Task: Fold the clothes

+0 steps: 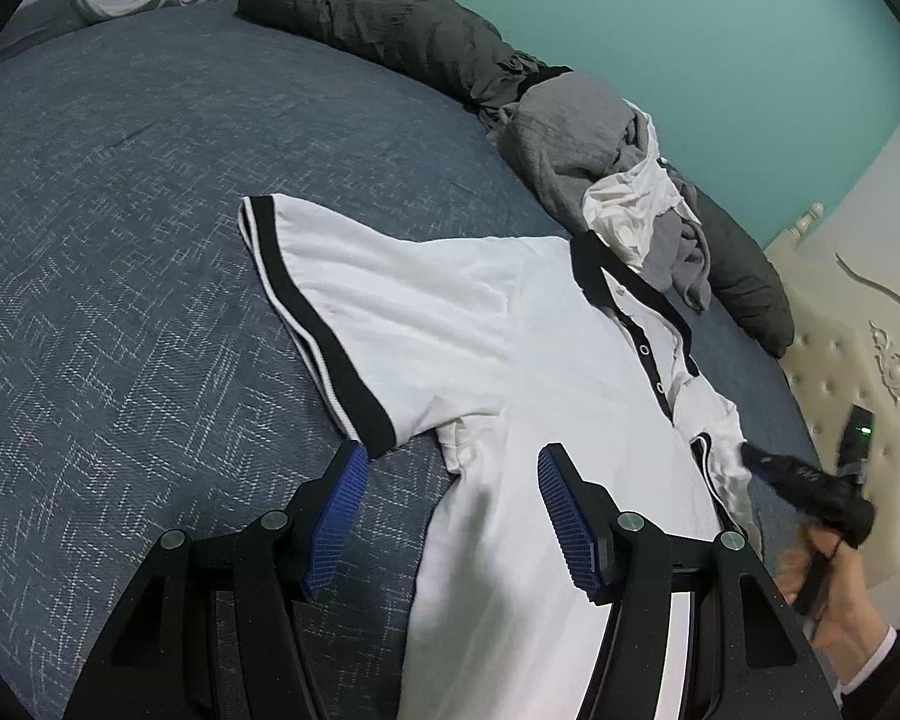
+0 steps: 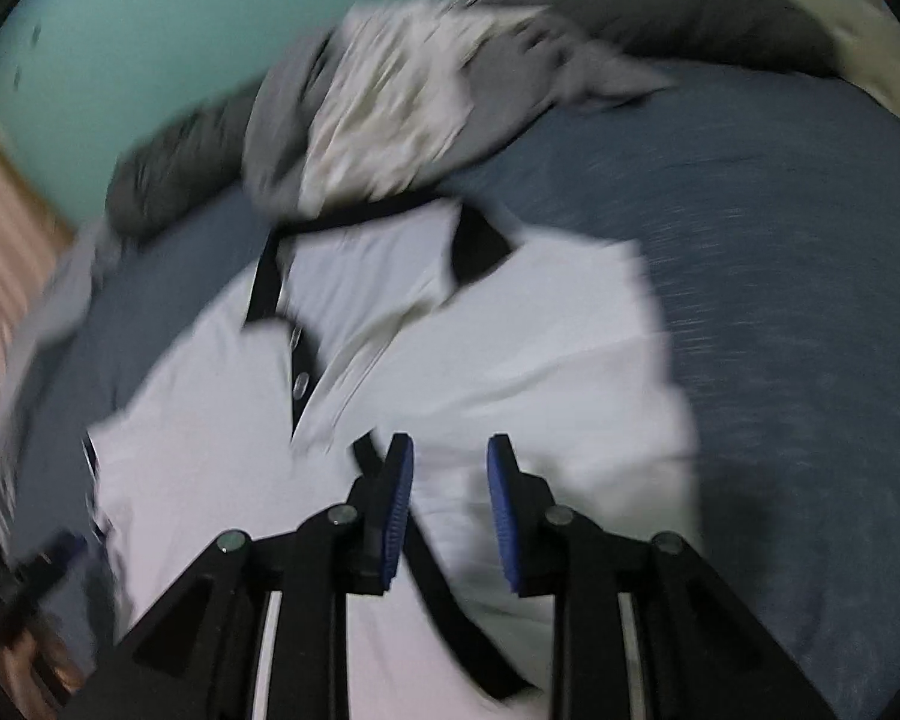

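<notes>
A white polo shirt (image 1: 450,324) with a black collar and black sleeve bands lies front up on the blue bedspread (image 1: 120,240). Its left sleeve (image 1: 306,300) is spread out flat. My left gripper (image 1: 450,453) hovers open over the shirt's side just below that sleeve, holding nothing. The right gripper (image 1: 810,486), held by a hand, sits at the bunched-up far sleeve. In the blurred right wrist view the shirt (image 2: 510,330) fills the middle. My right gripper (image 2: 450,450) has its jaws a little apart above the white cloth, and a black band (image 2: 366,450) runs under its left finger.
A heap of grey and white clothes (image 1: 606,156) touches the shirt's collar. A dark grey blanket (image 1: 390,18) runs along the teal wall behind it. A cream padded headboard (image 1: 858,324) stands at the right. Bare bedspread stretches to the left of the shirt.
</notes>
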`<state>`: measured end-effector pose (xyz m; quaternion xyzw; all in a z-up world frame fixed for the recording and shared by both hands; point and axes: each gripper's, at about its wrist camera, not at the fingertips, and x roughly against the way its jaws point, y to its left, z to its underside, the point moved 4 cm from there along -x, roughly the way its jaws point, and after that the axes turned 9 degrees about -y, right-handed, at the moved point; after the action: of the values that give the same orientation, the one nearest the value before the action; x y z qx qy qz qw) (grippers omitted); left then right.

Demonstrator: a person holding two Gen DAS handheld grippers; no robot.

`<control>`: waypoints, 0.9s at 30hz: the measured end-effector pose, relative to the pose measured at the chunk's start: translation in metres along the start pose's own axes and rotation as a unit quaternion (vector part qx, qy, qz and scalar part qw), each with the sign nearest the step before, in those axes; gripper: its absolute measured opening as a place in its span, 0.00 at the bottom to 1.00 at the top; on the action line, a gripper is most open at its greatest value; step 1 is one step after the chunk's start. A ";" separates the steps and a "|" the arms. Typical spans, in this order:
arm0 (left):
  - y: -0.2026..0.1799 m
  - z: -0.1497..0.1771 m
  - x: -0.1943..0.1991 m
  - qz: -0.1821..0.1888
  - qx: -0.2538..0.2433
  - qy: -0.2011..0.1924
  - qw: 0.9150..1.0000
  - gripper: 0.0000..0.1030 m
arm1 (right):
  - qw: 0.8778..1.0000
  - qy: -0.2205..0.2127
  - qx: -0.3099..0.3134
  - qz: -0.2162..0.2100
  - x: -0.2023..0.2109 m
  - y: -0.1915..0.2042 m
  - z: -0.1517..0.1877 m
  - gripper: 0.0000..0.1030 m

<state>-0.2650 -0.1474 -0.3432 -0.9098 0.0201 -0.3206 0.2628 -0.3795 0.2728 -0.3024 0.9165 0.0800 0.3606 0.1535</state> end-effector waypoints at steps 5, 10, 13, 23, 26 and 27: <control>-0.023 0.002 0.000 0.016 -0.018 0.006 1.000 0.61 | 0.995 -0.034 -0.094 0.023 0.046 -0.071 0.015 0.30; -0.065 0.009 -0.004 0.046 -0.053 0.027 0.997 0.61 | 0.983 -0.019 -0.183 0.018 0.054 -0.112 0.053 0.45; -0.093 0.016 -0.010 0.058 -0.081 0.042 0.994 0.62 | 0.979 -0.003 -0.204 0.004 0.047 -0.119 0.070 0.45; -0.209 0.019 -0.091 0.092 -0.141 0.105 0.980 0.67 | 0.992 0.027 -0.120 0.003 0.030 -0.098 0.074 0.50; -0.231 0.016 -0.113 0.102 -0.145 0.117 0.977 0.67 | 0.996 0.040 -0.082 0.009 0.028 -0.085 0.075 0.50; -0.238 0.016 -0.123 0.102 -0.144 0.122 0.977 0.67 | 0.996 0.044 -0.071 0.011 0.028 -0.082 0.077 0.50</control>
<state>-0.3845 0.0902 -0.3068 -0.8852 0.1905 -0.3947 0.1561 -0.3092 0.3399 -0.3654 0.8875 0.0508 0.4071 0.2100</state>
